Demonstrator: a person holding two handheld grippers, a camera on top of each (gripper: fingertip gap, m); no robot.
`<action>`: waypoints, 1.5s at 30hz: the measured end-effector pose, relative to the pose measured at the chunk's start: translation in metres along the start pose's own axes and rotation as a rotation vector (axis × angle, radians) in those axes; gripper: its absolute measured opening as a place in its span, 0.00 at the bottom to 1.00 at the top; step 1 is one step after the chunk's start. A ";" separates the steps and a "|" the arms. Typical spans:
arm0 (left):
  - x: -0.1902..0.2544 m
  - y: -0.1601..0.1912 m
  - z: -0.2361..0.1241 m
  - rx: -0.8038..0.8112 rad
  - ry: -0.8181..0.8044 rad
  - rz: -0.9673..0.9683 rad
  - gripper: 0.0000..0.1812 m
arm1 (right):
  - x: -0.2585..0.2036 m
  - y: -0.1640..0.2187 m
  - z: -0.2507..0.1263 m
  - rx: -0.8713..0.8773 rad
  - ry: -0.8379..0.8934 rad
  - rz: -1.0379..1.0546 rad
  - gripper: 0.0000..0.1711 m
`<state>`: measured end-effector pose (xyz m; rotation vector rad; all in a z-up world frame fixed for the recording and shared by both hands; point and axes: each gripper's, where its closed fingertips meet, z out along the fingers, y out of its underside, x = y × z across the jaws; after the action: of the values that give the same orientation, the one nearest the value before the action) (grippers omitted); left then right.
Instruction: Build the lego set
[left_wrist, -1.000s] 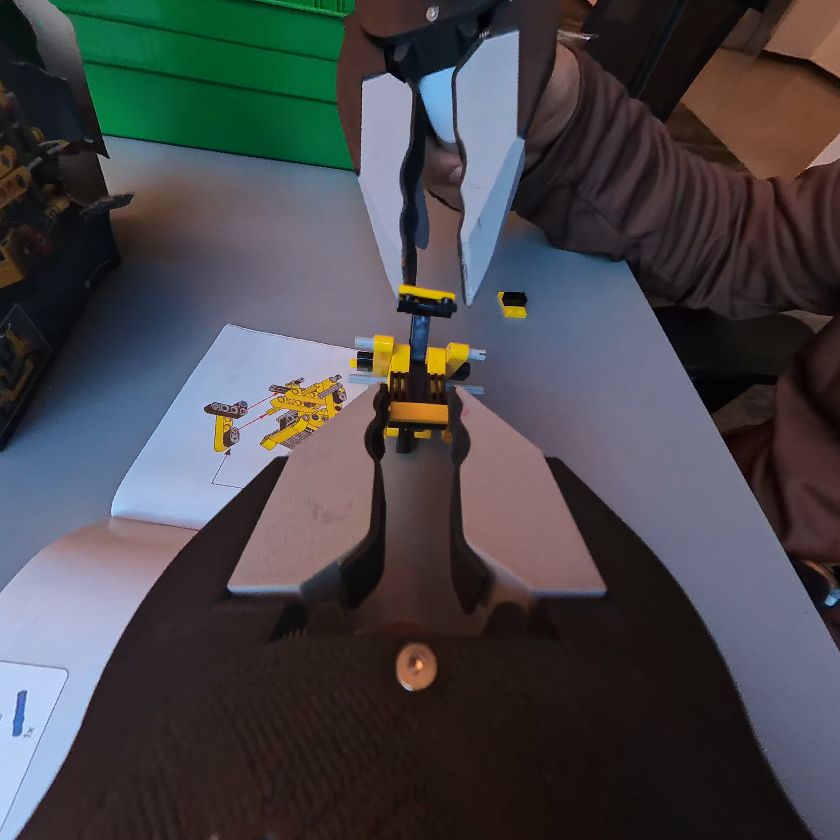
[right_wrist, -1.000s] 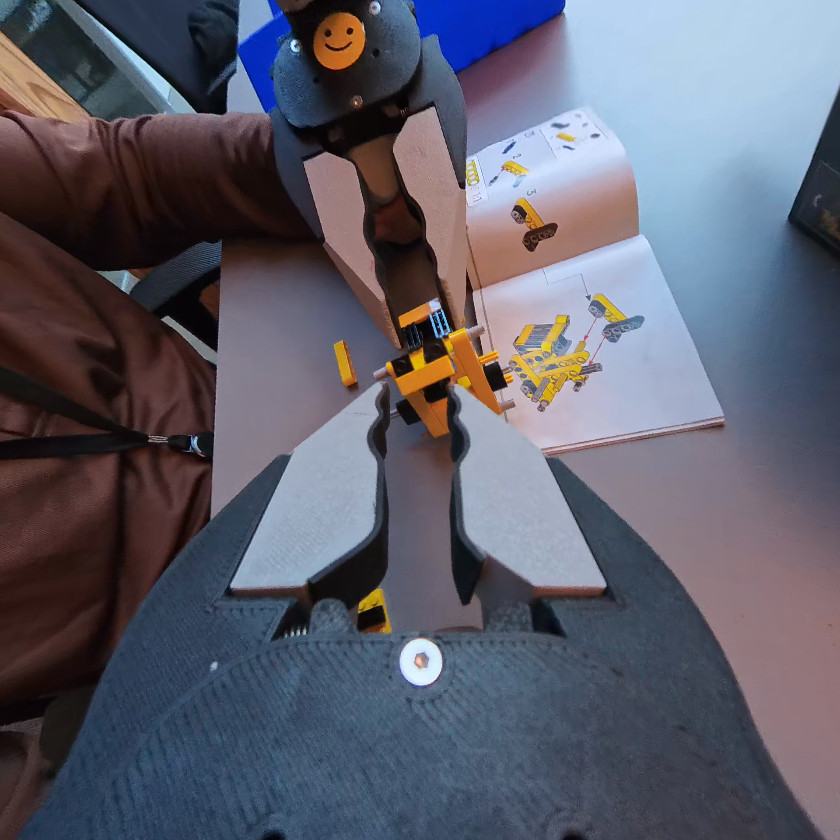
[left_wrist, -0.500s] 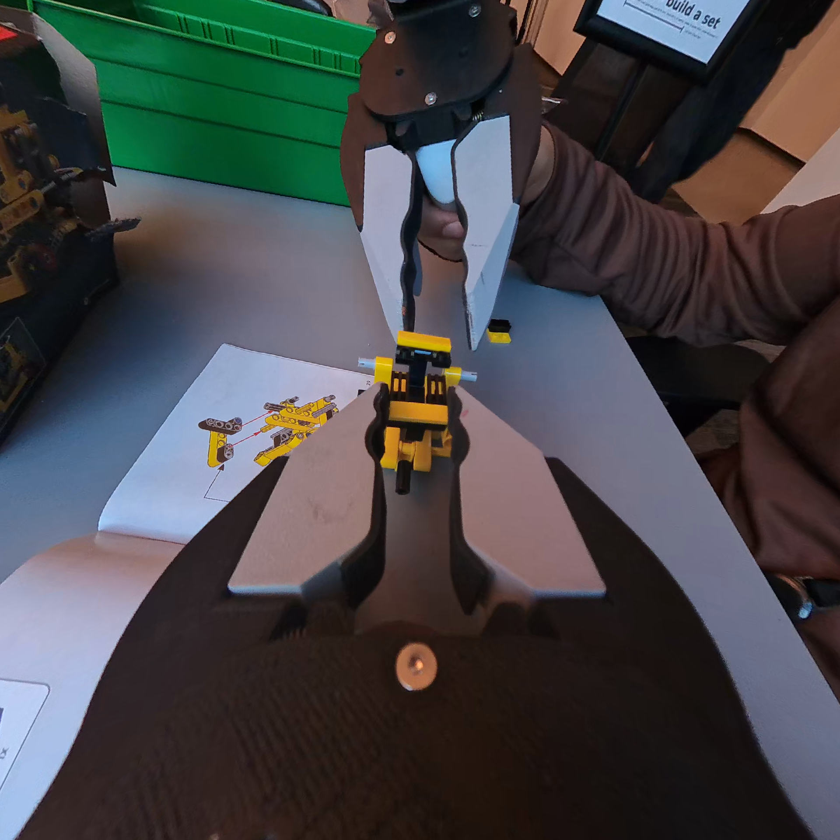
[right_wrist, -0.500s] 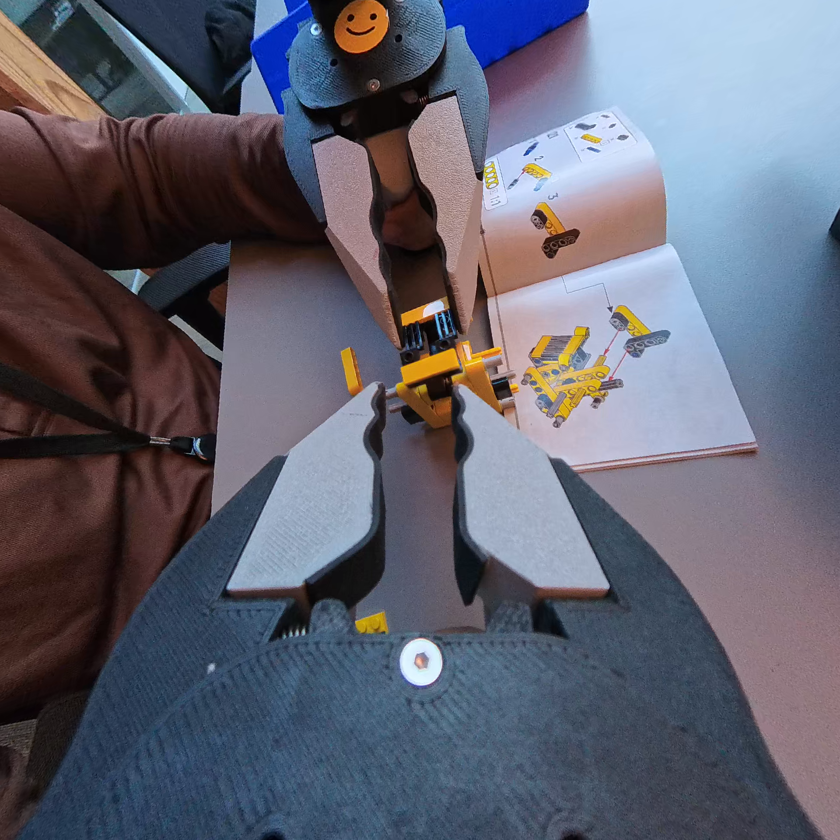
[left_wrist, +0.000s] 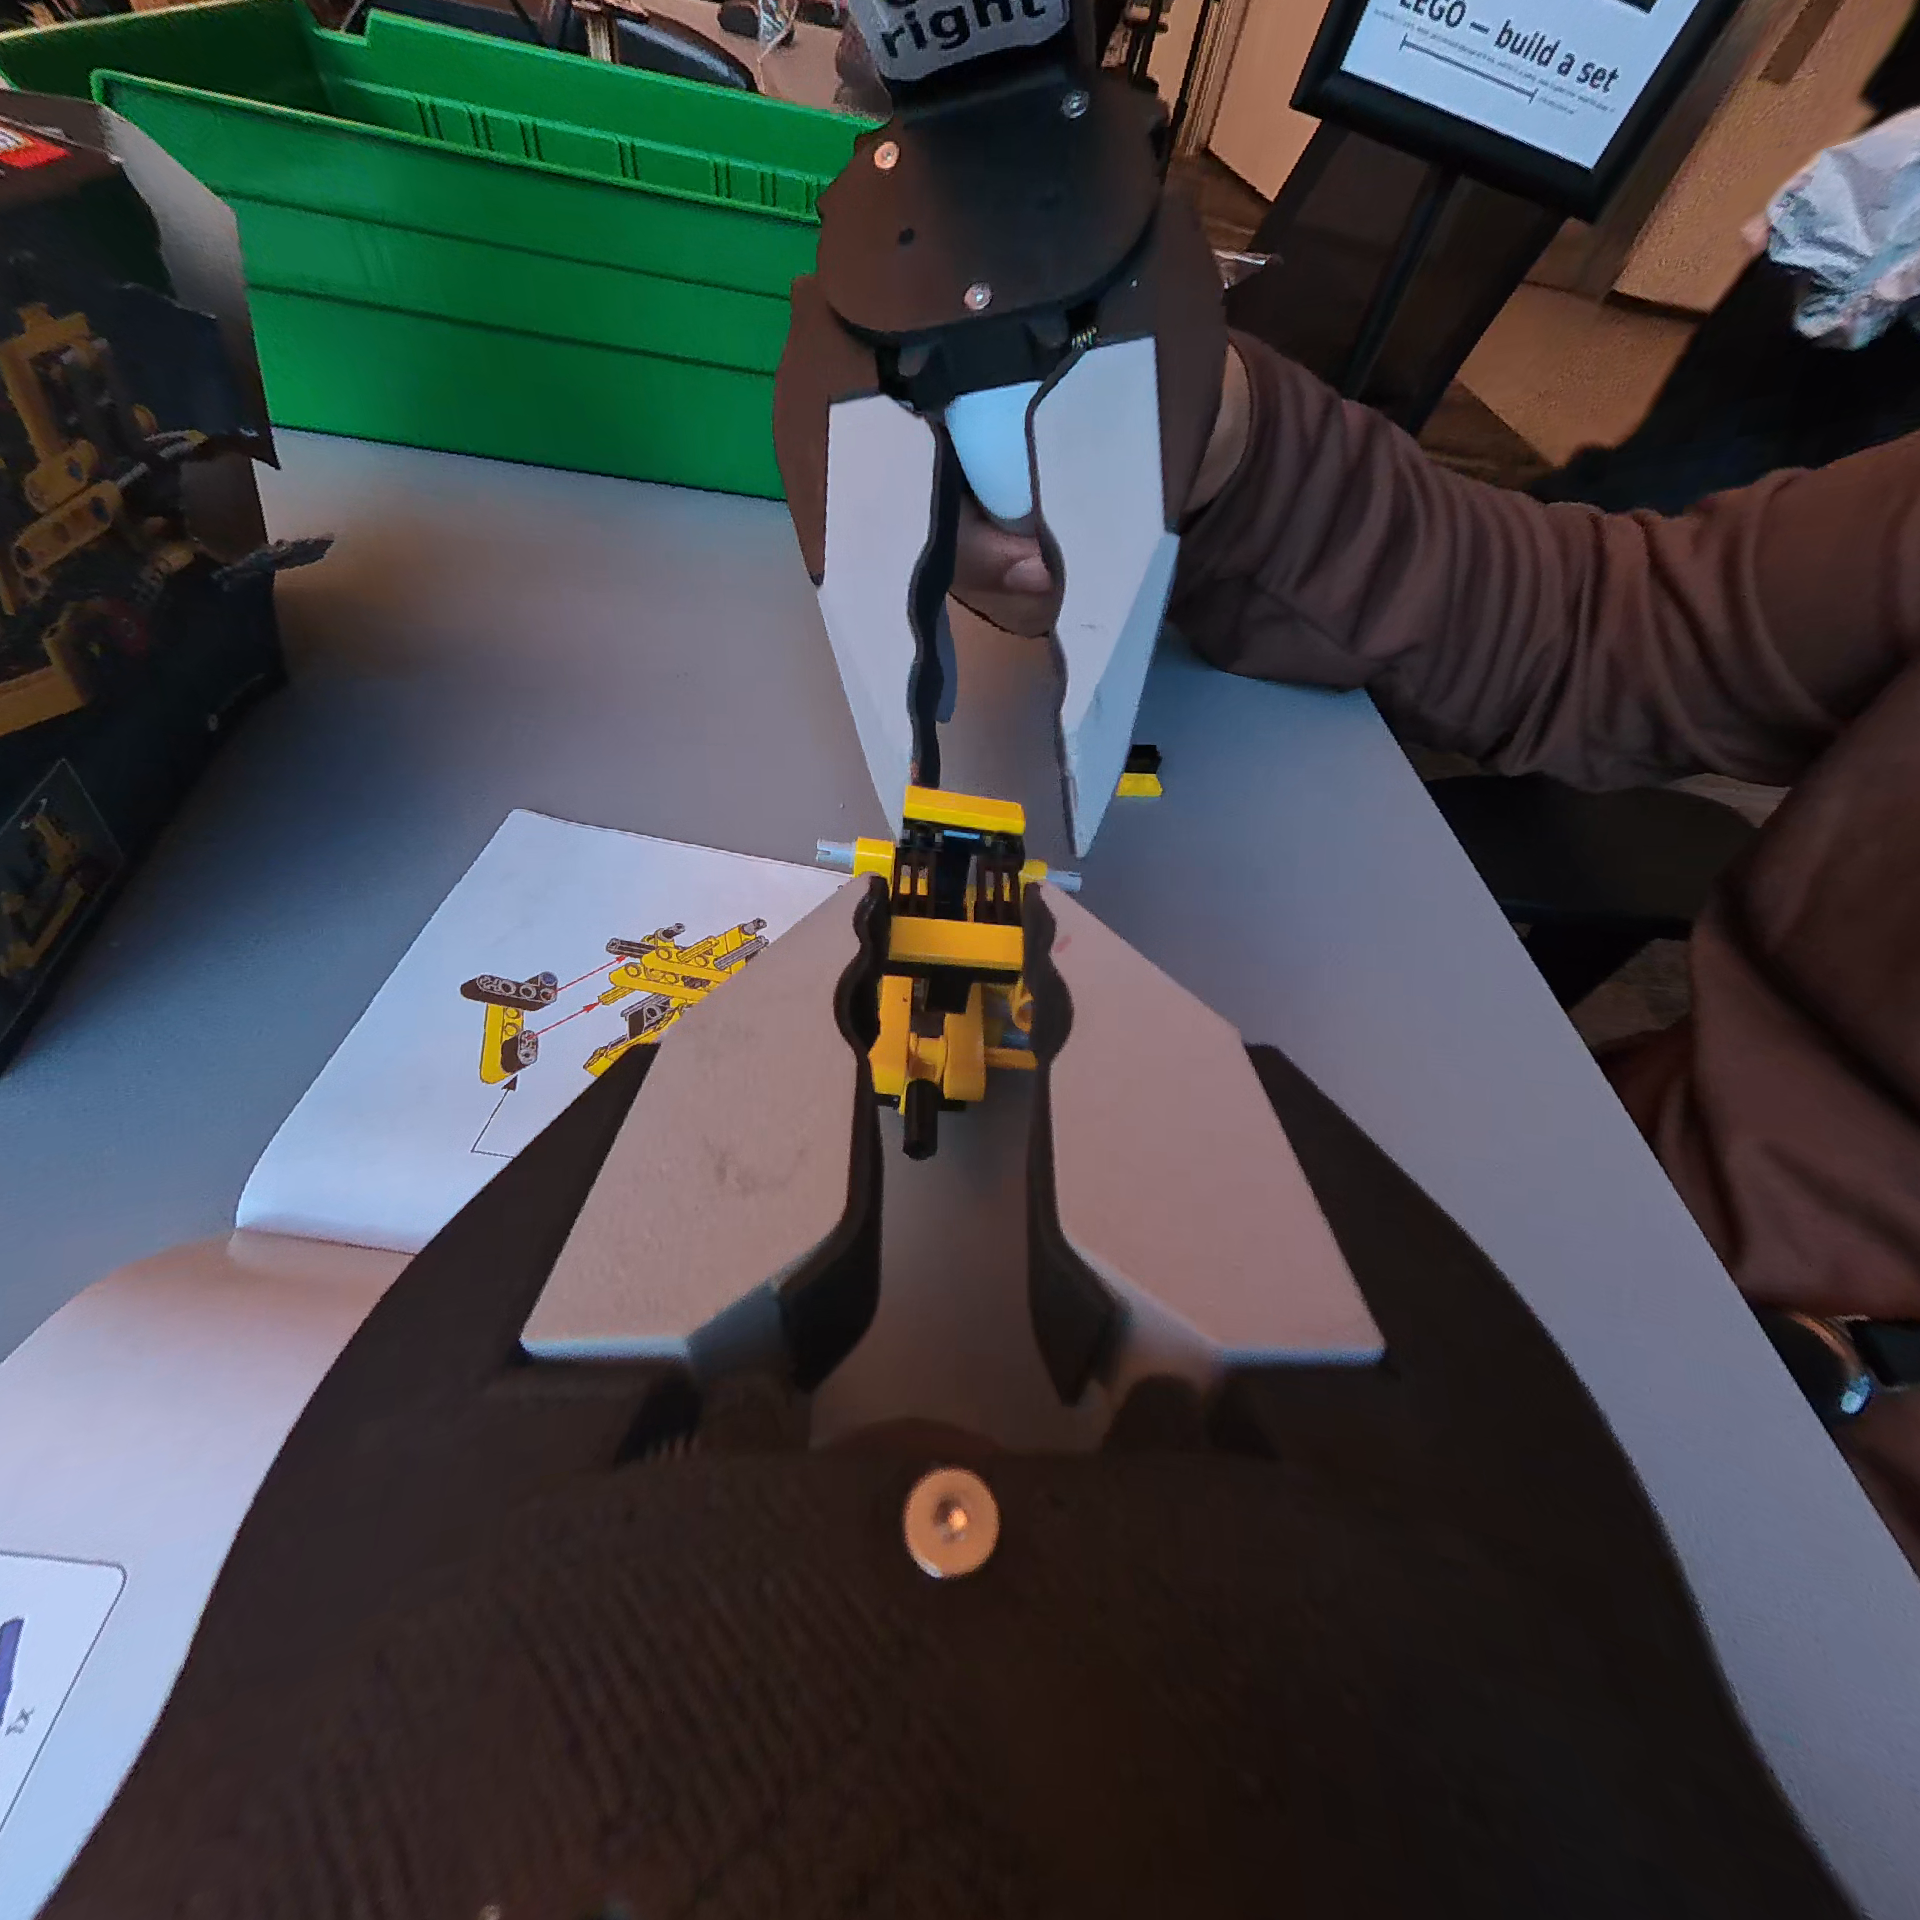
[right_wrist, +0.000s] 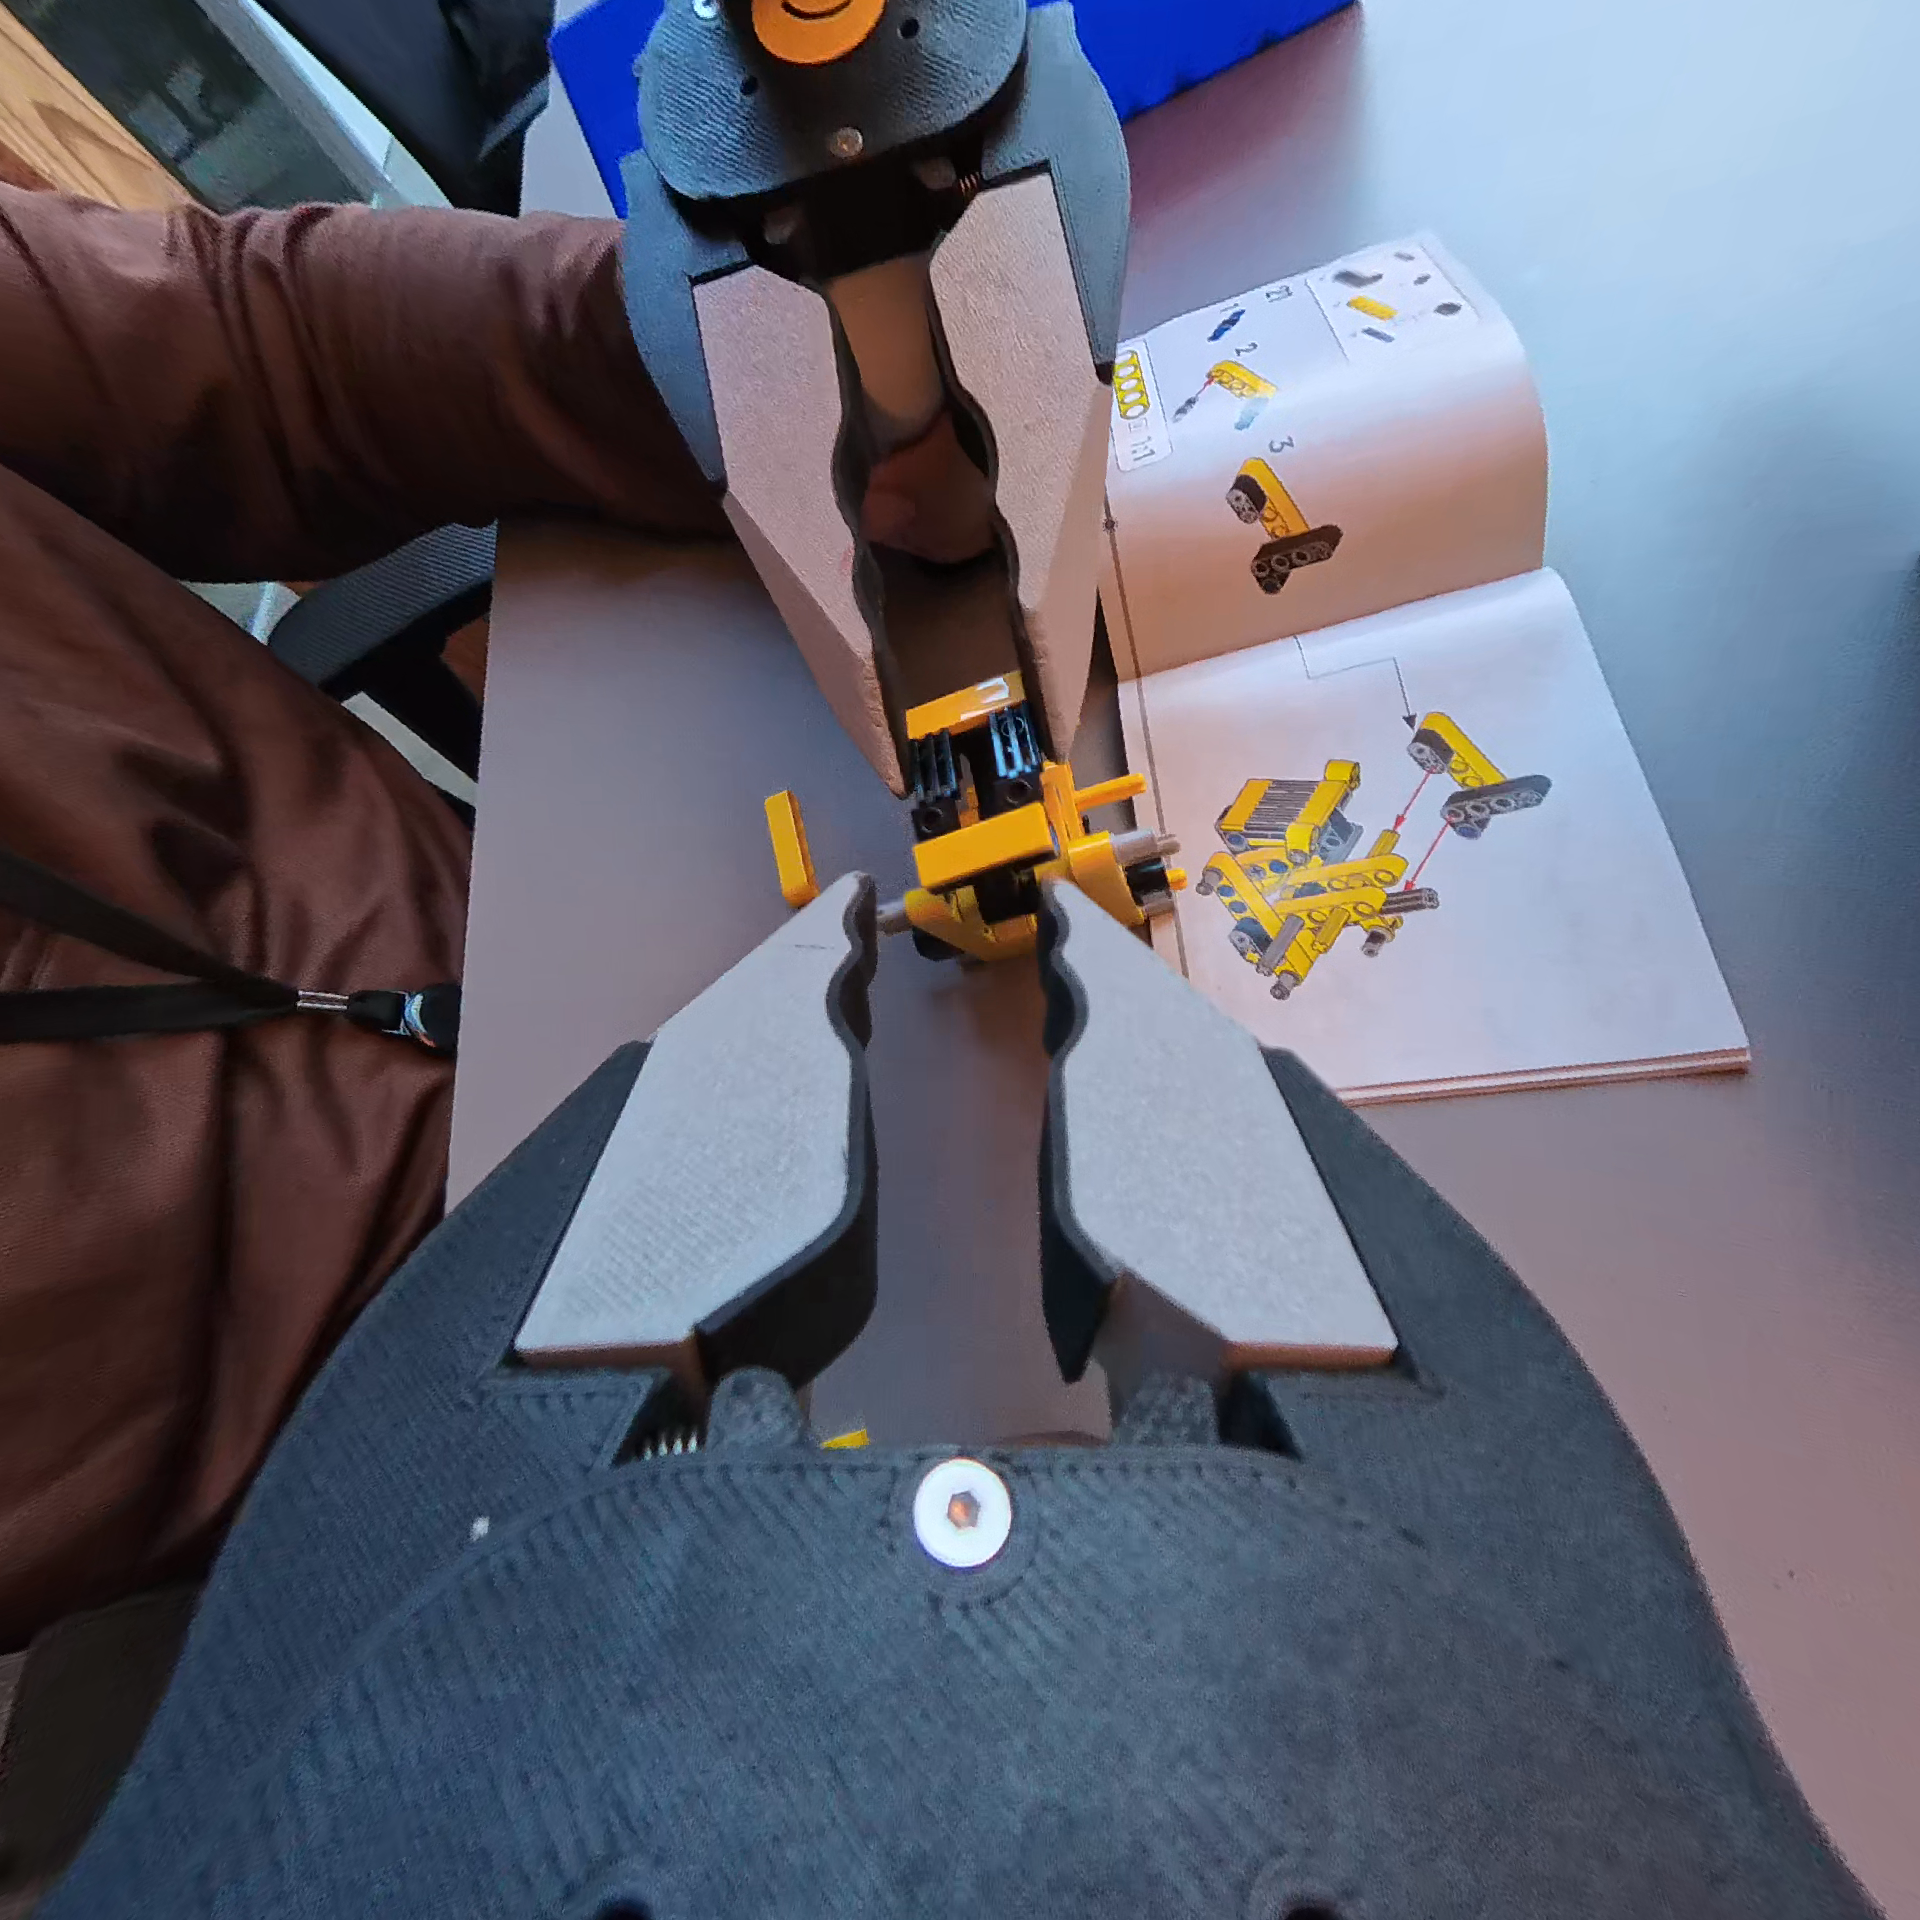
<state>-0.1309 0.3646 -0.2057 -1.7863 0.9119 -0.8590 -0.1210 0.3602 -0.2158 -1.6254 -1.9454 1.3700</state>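
A small yellow and black lego model (left_wrist: 951, 935) sits between the fingers of my left gripper (left_wrist: 951, 904), which is shut on it and holds it above the grey table (left_wrist: 623, 675). My right gripper (left_wrist: 992, 831) comes in from the far side, jaws apart, its tips flanking the model's yellow top piece (left_wrist: 961, 808). In the right wrist view the model (right_wrist: 987, 847) lies just past my right gripper's (right_wrist: 956, 904) open tips, with the left gripper (right_wrist: 977, 753) clamped on its far end.
An open instruction booklet (left_wrist: 468, 1039) lies left of the model and also shows in the right wrist view (right_wrist: 1455, 935). A loose yellow piece (right_wrist: 790, 847) lies on the table. A green bin (left_wrist: 520, 291) and a lego box (left_wrist: 104, 571) stand behind. The table edge (left_wrist: 1507, 987) runs along the right. My left and right fingertips are right by each other.
The yellow and black top piece, raised on a black post before, now sits down on the model. The right gripper's jaws have widened slightly. The left gripper has tilted upward.
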 end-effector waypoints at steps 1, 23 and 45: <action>0.000 0.000 0.000 0.000 0.000 0.003 0.12 | -0.001 -0.001 -0.001 0.006 -0.001 -0.007 0.16; 0.003 -0.004 -0.004 0.037 0.035 -0.014 0.12 | -0.004 -0.003 0.004 0.009 -0.010 -0.016 0.15; 0.006 0.006 -0.006 -0.142 0.005 -0.148 0.13 | -0.005 -0.008 0.012 0.025 0.023 -0.060 0.17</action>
<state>-0.1346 0.3550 -0.2078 -1.9947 0.8702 -0.9114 -0.1329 0.3505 -0.2142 -1.5520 -1.9395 1.3414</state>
